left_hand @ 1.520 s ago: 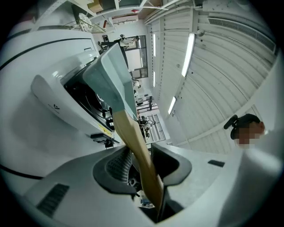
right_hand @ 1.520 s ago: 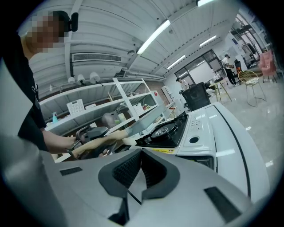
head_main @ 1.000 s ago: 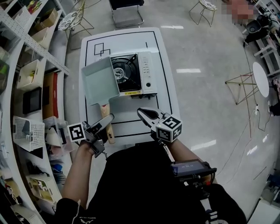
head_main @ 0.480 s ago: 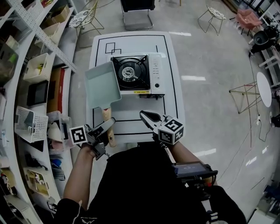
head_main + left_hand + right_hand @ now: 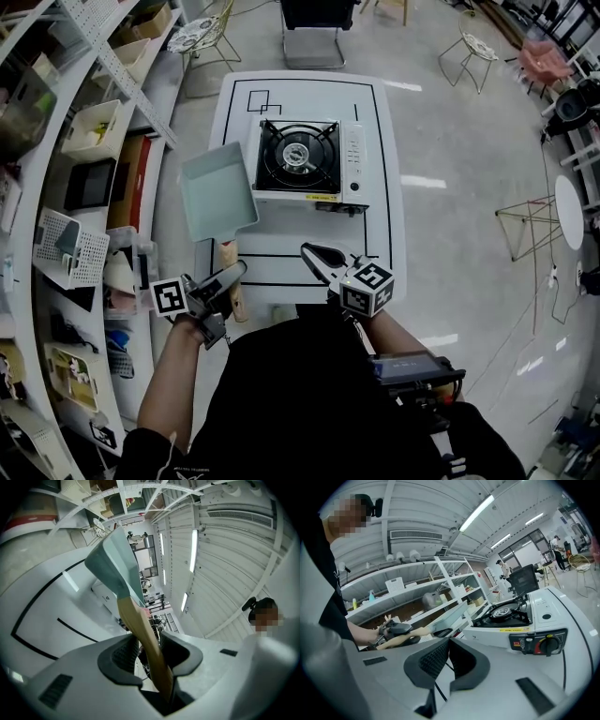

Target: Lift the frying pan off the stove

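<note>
The pan (image 5: 217,190) has slid left, clear of the stove (image 5: 309,164), and hangs over the left edge of the table (image 5: 377,225); left tongs (image 5: 232,275) clamped on its wooden handle (image 5: 228,255), right tongs (image 5: 316,254) closed, empty, so the lift looks done

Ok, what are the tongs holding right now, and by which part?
The left tongs grip the frying pan by its wooden handle, which sits clamped between the jaws. The right tongs are shut and hold nothing.

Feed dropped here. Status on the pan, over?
Left claw shut on pan handle. Right claw shut, empty. Pan off the stove, held beside it. Nothing in the way.
</note>
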`<state>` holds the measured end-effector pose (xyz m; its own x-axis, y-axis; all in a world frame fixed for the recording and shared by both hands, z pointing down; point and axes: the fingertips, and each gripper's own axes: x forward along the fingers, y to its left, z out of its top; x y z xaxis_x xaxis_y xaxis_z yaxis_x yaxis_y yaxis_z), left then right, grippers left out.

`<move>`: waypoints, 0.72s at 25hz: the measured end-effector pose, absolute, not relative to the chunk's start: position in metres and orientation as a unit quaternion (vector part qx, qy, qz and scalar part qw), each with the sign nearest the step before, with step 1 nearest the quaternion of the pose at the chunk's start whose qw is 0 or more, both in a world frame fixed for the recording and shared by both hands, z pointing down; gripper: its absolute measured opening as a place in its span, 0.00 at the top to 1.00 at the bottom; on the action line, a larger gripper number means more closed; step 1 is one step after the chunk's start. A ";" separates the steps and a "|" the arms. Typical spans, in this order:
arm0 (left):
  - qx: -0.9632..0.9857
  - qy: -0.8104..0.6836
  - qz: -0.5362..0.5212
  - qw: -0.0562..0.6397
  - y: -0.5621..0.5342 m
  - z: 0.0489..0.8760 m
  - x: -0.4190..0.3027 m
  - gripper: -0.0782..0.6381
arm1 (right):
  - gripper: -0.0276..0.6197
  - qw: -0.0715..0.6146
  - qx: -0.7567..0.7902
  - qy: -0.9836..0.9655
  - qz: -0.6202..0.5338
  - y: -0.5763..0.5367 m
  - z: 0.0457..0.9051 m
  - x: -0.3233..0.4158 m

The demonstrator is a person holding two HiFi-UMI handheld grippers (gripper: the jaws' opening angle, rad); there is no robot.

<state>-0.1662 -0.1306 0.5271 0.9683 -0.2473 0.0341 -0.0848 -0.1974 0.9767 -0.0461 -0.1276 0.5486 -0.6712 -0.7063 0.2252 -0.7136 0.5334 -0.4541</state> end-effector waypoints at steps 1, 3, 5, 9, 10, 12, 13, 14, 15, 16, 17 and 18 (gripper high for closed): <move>0.771 -0.111 -0.067 0.623 -0.130 0.528 -0.170 0.69 | 0.92 0.009 0.404 -0.877 0.260 -0.127 0.548 -0.048; 0.771 -0.117 -0.070 0.622 -0.128 0.529 -0.178 0.69 | 0.92 0.013 0.402 -0.879 0.255 -0.125 0.547 -0.053; 0.770 -0.118 -0.074 0.622 -0.125 0.530 -0.184 0.69 | 0.92 0.016 0.402 -0.881 0.250 -0.123 0.546 -0.056; 0.770 -0.122 -0.079 0.621 -0.118 0.533 -0.194 0.69 | 0.92 0.028 0.401 -0.884 0.240 -0.116 0.547 -0.061; 0.770 -0.124 -0.079 0.621 -0.116 0.534 -0.197 0.69 | 0.92 0.032 0.402 -0.884 0.238 -0.114 0.547 -0.062; 0.769 -0.127 -0.078 0.621 -0.112 0.538 -0.203 0.69 | 0.92 0.035 0.404 -0.883 0.235 -0.110 0.548 -0.064; 0.769 -0.128 -0.078 0.622 -0.110 0.539 -0.206 0.69 | 0.92 0.035 0.405 -0.883 0.235 -0.109 0.549 -0.065; 0.768 -0.129 -0.079 0.622 -0.109 0.541 -0.209 0.69 | 0.92 0.035 0.406 -0.883 0.234 -0.107 0.549 -0.066; 0.768 -0.129 -0.079 0.623 -0.106 0.542 -0.211 0.69 | 0.92 0.035 0.407 -0.882 0.234 -0.106 0.549 -0.067; 0.767 -0.129 -0.079 0.623 -0.104 0.543 -0.214 0.69 | 0.92 0.036 0.407 -0.882 0.233 -0.104 0.549 -0.069; 0.767 -0.129 -0.080 0.624 -0.102 0.544 -0.216 0.69 | 0.92 0.036 0.407 -0.883 0.232 -0.103 0.550 -0.070; 0.766 -0.129 -0.081 0.625 -0.099 0.544 -0.217 0.69 | 0.92 0.037 0.407 -0.883 0.231 -0.101 0.550 -0.071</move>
